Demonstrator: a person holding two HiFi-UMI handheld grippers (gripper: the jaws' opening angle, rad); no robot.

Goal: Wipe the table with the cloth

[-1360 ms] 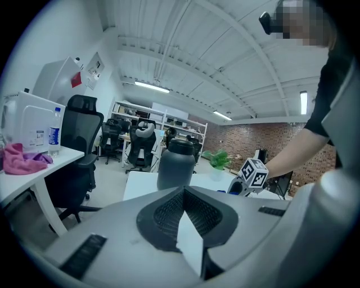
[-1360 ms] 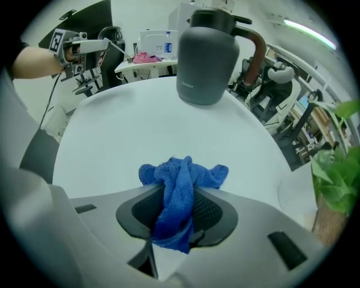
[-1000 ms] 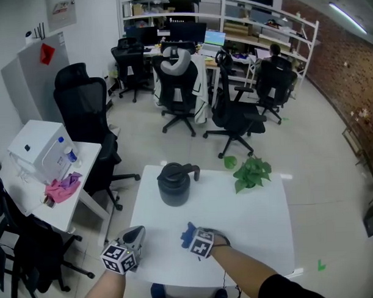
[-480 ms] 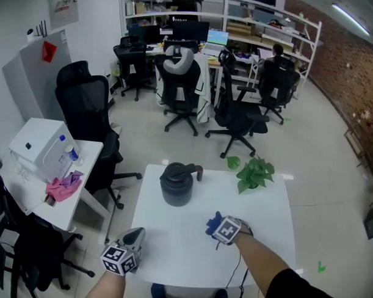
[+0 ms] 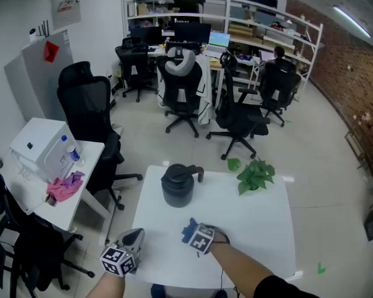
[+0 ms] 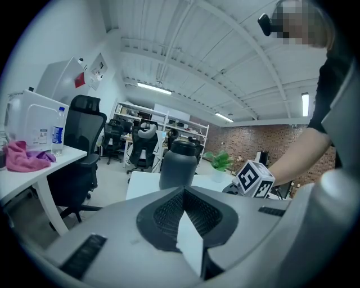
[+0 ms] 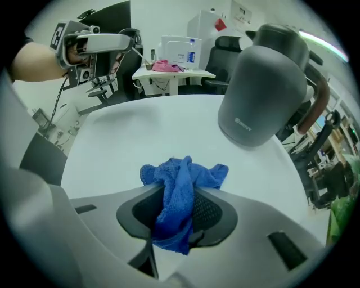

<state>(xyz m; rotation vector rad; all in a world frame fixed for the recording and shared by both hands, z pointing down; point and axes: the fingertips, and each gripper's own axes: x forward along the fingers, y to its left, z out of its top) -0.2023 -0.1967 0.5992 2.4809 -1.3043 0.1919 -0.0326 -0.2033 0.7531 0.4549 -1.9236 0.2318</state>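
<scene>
A crumpled blue cloth (image 7: 183, 179) is pinched between my right gripper's (image 7: 180, 194) pads and rests on the white table (image 7: 140, 135). In the head view the right gripper (image 5: 196, 236) points steeply down near the table's (image 5: 256, 225) front middle, with the cloth (image 5: 189, 230) sticking out on its left. My left gripper (image 5: 134, 237) hovers at the front left corner, apart from the cloth. In its own view the left gripper (image 6: 183, 194) holds nothing, and its pads meet.
A dark lidded jug (image 5: 177, 183) stands at the table's back left, close behind the cloth (image 7: 264, 84). A potted plant (image 5: 254, 175) sits at the back right. A side table (image 5: 84, 201) with a pink rag stands left; office chairs (image 5: 88, 118) lie beyond.
The right gripper slid the cloth to the right across the table, then back left to about where it began. The left gripper stayed put.
</scene>
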